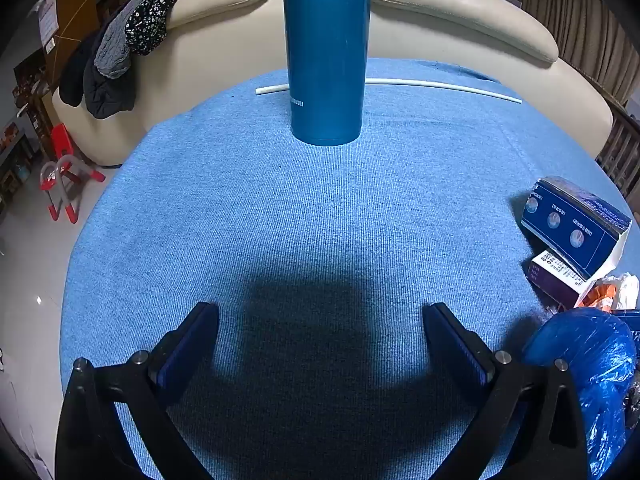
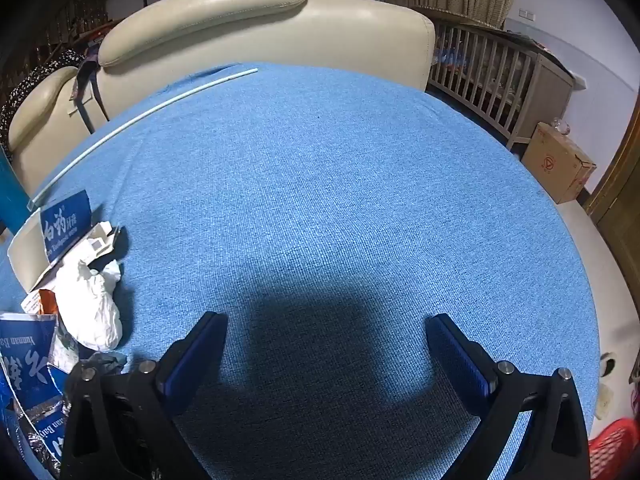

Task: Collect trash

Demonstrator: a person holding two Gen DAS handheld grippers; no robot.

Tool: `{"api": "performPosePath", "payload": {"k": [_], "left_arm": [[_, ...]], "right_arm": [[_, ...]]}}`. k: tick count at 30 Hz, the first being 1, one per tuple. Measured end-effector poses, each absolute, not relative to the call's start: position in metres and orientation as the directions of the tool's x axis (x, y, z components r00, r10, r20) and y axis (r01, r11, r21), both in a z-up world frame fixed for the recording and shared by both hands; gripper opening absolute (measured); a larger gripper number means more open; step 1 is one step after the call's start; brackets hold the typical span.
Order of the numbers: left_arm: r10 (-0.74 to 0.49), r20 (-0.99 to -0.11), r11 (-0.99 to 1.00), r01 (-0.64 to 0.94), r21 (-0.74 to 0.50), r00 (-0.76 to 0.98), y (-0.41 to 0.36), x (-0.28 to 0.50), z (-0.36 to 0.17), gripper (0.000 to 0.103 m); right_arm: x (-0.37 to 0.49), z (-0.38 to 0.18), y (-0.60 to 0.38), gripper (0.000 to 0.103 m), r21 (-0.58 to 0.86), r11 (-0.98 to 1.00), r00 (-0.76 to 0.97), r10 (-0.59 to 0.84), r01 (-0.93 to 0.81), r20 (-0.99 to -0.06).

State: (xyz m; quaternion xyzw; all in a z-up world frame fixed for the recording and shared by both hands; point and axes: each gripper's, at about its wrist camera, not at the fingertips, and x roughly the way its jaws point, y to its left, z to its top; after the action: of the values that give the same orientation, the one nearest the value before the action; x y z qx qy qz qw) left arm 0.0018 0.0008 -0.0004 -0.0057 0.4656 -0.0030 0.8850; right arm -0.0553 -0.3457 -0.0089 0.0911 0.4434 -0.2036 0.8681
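A heap of trash lies between my two grippers on the blue cloth. In the left wrist view it sits at the right edge: a dark blue carton (image 1: pixel 576 224), a small printed box (image 1: pixel 554 276), an orange-and-white wrapper (image 1: pixel 612 292) and a crumpled blue plastic bag (image 1: pixel 592 364). In the right wrist view it sits at the left: a blue carton (image 2: pixel 64 224), a crumpled white tissue (image 2: pixel 94 304) and a foil-lined blue packet (image 2: pixel 28 372). My left gripper (image 1: pixel 320 320) and right gripper (image 2: pixel 326 332) both stand open over bare cloth, holding nothing.
A tall teal tumbler (image 1: pixel 326 52) stands upright ahead of the left gripper. A thin white tube (image 1: pixel 440 86), also (image 2: pixel 136 120), lies along the far edge of the blue cloth (image 2: pixel 340 180). A cream sofa (image 2: pixel 248 24) is behind. A red basket (image 2: pixel 612 448) sits low right.
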Motion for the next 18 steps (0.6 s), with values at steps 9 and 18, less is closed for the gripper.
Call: {"api": "performPosePath", "payload": {"k": [9, 18], "left_arm": [[-0.010, -0.819, 1.000, -0.001, -0.012, 0.574, 0.003, 0.002, 0.002, 0.103], [-0.006, -0.816, 1.000, 0.004, -0.005, 0.577, 0.002, -0.001, 0.001, 0.103]], "right_arm": [[-0.055, -0.009, -0.346, 0.103, -0.023, 0.900, 0.524, -0.273, 0.434, -0.807], [-0.055, -0.009, -0.346, 0.103, -0.023, 0.901, 0.524, -0.273, 0.434, -0.807]]}}
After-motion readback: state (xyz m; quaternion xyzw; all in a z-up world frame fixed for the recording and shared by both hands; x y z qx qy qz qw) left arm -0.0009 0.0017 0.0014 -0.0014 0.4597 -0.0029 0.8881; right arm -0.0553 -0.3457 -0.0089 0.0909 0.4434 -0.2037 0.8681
